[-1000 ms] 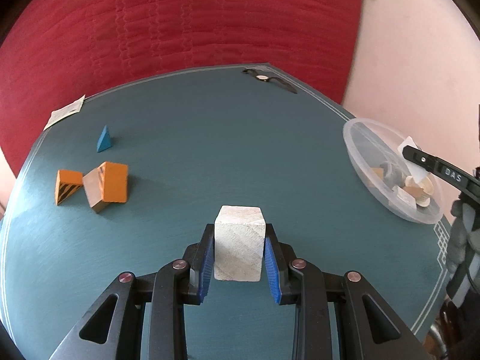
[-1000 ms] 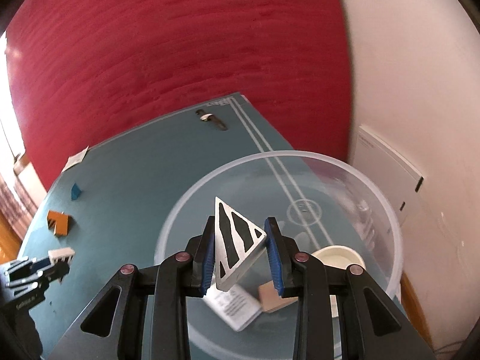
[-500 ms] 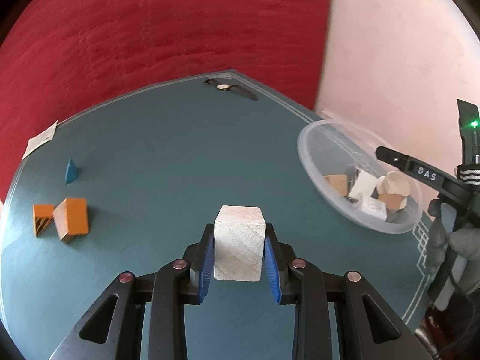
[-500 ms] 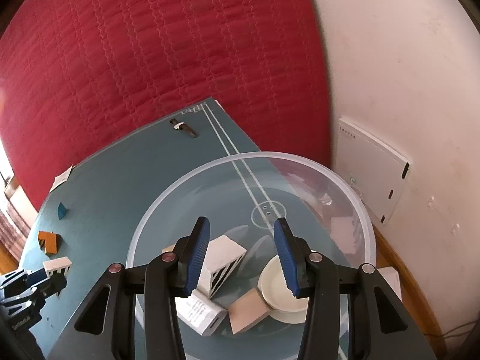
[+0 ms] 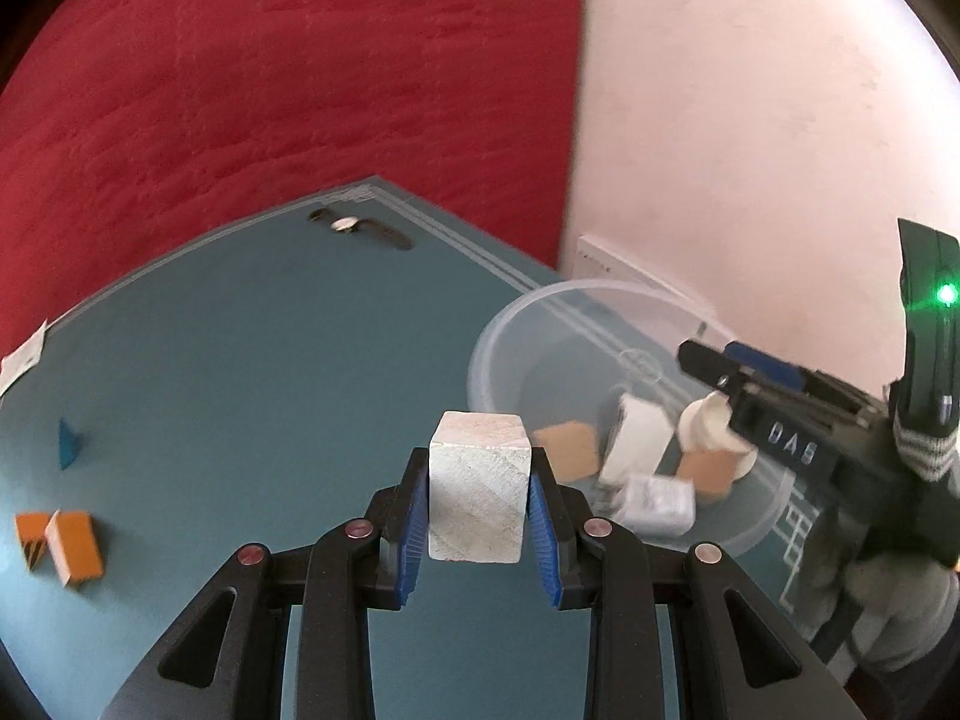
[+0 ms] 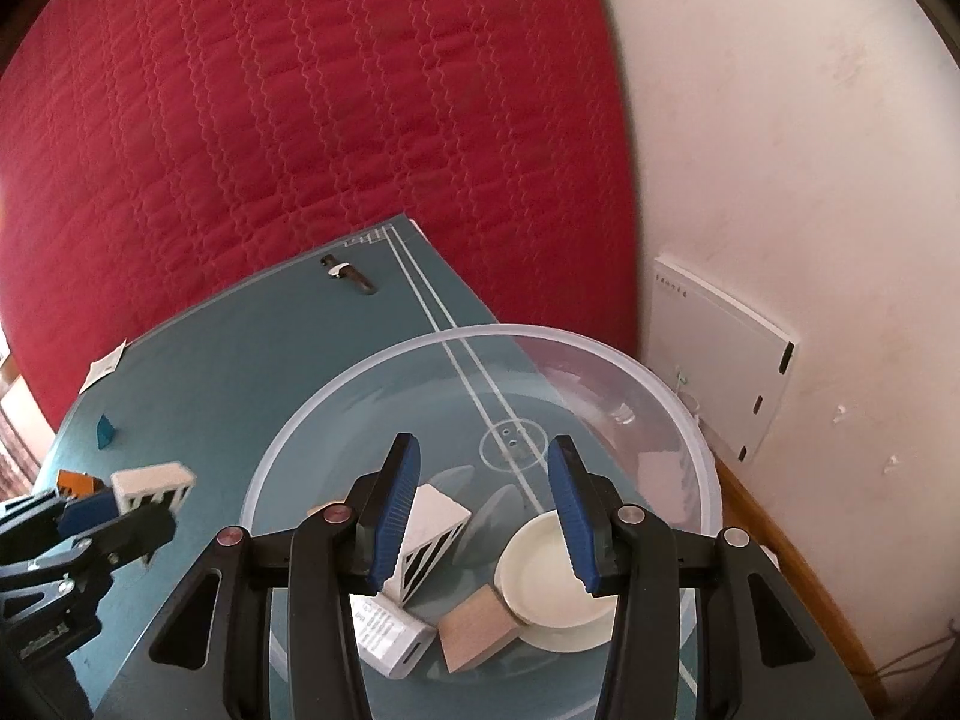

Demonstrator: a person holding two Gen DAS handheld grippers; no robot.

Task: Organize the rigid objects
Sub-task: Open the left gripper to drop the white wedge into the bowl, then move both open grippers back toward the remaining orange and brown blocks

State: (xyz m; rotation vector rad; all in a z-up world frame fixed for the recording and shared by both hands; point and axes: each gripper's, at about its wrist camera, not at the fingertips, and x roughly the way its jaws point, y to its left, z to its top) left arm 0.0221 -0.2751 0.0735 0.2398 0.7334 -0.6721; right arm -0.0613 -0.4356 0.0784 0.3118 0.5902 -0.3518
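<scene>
I've got the L claw (image 5: 478,516) pinching wood block (image 5: 478,495) on flat sides – stiff, light; R claw (image 6: 483,516) spread, empty, bowl (image 5: 510,336) at 2 o'clock.

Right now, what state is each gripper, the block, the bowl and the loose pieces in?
left gripper: shut on the pale wooden block, above the table.
right gripper: open, empty, over the bowl.
clear plastic bowl: upright, holds several pieces.
striped white wedge: lying in the bowl.
orange blocks: on the table.
blue wedge: on the table.
</scene>
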